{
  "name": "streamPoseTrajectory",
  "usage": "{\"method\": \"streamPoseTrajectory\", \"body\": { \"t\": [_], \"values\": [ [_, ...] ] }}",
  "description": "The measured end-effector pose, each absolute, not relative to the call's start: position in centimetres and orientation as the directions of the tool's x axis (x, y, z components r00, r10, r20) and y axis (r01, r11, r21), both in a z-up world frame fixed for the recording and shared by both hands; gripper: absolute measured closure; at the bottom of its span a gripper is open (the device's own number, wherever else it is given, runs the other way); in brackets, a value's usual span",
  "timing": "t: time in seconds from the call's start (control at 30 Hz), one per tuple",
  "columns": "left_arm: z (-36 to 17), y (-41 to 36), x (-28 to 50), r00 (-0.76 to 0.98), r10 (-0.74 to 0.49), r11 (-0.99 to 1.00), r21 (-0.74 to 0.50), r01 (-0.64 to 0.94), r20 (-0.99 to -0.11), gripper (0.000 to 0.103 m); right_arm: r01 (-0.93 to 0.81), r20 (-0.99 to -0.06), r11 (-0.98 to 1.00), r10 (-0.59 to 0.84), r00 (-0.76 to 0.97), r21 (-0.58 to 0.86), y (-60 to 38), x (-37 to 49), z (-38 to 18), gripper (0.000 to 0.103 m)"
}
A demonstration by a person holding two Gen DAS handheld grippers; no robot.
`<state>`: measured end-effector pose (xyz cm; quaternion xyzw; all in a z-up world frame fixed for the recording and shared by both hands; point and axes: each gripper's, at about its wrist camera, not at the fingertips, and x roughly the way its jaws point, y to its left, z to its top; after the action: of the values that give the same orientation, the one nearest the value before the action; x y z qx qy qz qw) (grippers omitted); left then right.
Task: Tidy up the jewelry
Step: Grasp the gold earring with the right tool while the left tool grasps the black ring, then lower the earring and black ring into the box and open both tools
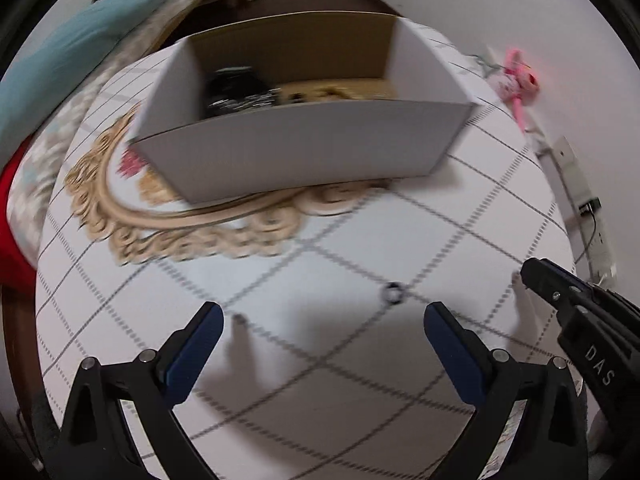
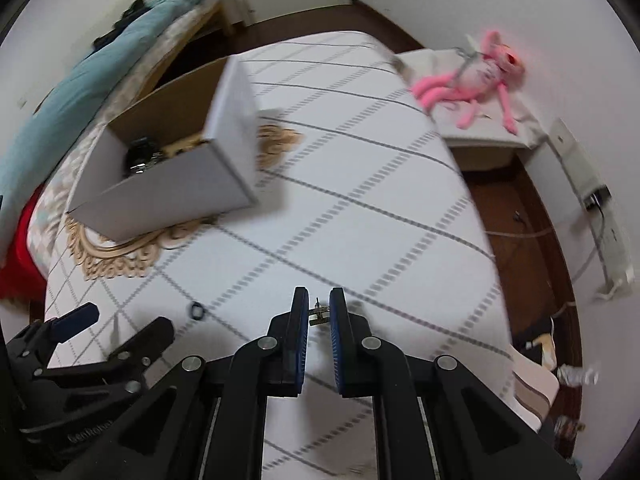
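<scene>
A white cardboard box (image 1: 296,152) stands open on the bed with dark and gold jewelry inside (image 1: 256,94); it also shows in the right wrist view (image 2: 168,192). A small dark ring (image 1: 393,292) lies on the white checked bedcover just ahead of my open, empty left gripper (image 1: 322,316); the ring also shows in the right wrist view (image 2: 197,311). A tiny dark bit (image 1: 239,319) lies by the left finger. My right gripper (image 2: 319,308) is shut on a small metal earring (image 2: 318,314), held above the cover. Its side shows in the left wrist view (image 1: 568,300).
A beige lace doily (image 1: 168,216) lies under the box. A pink plush toy (image 2: 476,76) lies on a side stand at the far right. A teal blanket (image 2: 80,80) covers the far left. The bed edge drops to a brown floor (image 2: 532,240) with cables on the right.
</scene>
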<state>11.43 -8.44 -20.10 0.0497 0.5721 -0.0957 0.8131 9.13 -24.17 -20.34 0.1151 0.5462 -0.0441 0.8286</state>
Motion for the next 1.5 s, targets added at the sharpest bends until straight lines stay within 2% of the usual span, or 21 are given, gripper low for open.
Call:
{"method": "streamPoseTrajectory", "body": {
  "t": [0.07, 0.13, 0.17, 0.23, 0.27, 0.3, 0.33, 0.67, 0.9, 1.07, 1.2, 1.33, 1.37, 1.43, 1.47, 1.5],
  "values": [
    [-20.1, -9.7, 11.1, 0.349, -0.088, 0.971, -0.002, 0.239, -0.933, 0.001, 0.224, -0.917, 0.964, 0.042, 0.396, 0.141, -25.2, 8.7, -20.5, 0.092],
    [-20.3, -10.6, 11.0, 0.368, -0.071, 0.966, 0.029, 0.258, -0.927, 0.016, 0.242, -0.919, 0.96, 0.032, 0.393, 0.137, -26.1, 8.4, -20.6, 0.092],
    [-20.4, -11.0, 11.0, 0.374, -0.057, 0.962, 0.048, 0.267, -0.926, 0.035, 0.249, -0.919, 0.959, 0.027, 0.393, 0.135, -26.5, 8.3, -20.6, 0.092],
    [-20.5, -11.1, 11.3, 0.378, -0.065, 0.96, 0.045, 0.275, -0.923, 0.057, 0.258, -0.919, 0.957, 0.023, 0.394, 0.135, -27.2, 8.4, -20.7, 0.092],
    [-20.4, -11.3, 11.3, 0.382, -0.071, 0.959, 0.043, 0.281, -0.921, 0.075, 0.261, -0.918, 0.956, 0.02, 0.396, 0.134, -27.3, 8.4, -20.6, 0.092],
    [-20.4, -11.4, 11.3, 0.38, -0.079, 0.956, 0.038, 0.291, -0.922, 0.088, 0.263, -0.917, 0.955, 0.02, 0.399, 0.135, -27.4, 8.4, -20.5, 0.092],
    [-20.4, -11.3, 11.3, 0.377, -0.083, 0.954, 0.036, 0.297, -0.922, 0.092, 0.265, -0.916, 0.955, 0.019, 0.4, 0.135, -27.6, 8.4, -20.4, 0.092],
    [-20.1, -11.2, 11.2, 0.398, -0.095, 0.951, 0.035, 0.307, -0.912, 0.093, 0.254, -0.904, 0.955, 0.033, 0.425, 0.155, -27.2, 8.7, -19.2, 0.092],
    [-14.0, -7.9, 12.2, 0.42, -0.2, 0.957, -0.086, 0.276, -0.885, 0.093, 0.209, -0.873, 0.949, 0.112, 0.474, 0.235, -26.0, 9.2, -16.0, 0.092],
    [-10.1, -4.5, 16.5, 0.411, -0.268, 0.957, -0.191, 0.219, -0.871, 0.093, 0.104, -0.823, 0.94, 0.226, 0.521, 0.324, -23.7, 13.4, -12.1, 0.092],
    [-9.8, -2.9, 20.8, 0.394, -0.254, 0.963, -0.195, 0.185, -0.883, 0.092, 0.029, -0.819, 0.943, 0.273, 0.505, 0.332, -21.4, 18.9, -10.9, 0.092],
    [-10.3, -2.1, 23.3, 0.385, -0.216, 0.974, -0.169, 0.153, -0.897, 0.091, -0.012, -0.861, 0.96, 0.255, 0.44, 0.279, -19.6, 23.8, -12.1, 0.092],
    [-10.5, -2.0, 24.1, 0.373, -0.201, 0.977, -0.156, 0.146, -0.906, 0.088, -0.024, -0.878, 0.965, 0.249, 0.409, 0.263, -19.2, 24.8, -12.5, 0.092],
    [-10.7, -1.6, 24.8, 0.365, -0.191, 0.98, -0.154, 0.128, -0.911, 0.073, -0.02, -0.9, 0.963, 0.257, 0.353, 0.267, -19.0, 26.5, -13.5, 0.091],
    [-10.9, -1.2, 25.2, 0.362, -0.186, 0.981, -0.155, 0.113, -0.913, 0.053, -0.019, -0.905, 0.964, 0.255, 0.339, 0.264, -19.0, 26.8, -13.8, 0.091],
    [-10.8, -0.9, 25.4, 0.369, -0.178, 0.983, -0.152, 0.099, -0.912, 0.039, -0.014, -0.915, 0.967, 0.244, 0.321, 0.253, -19.0, 27.3, -14.2, 0.09]
  ]
}}
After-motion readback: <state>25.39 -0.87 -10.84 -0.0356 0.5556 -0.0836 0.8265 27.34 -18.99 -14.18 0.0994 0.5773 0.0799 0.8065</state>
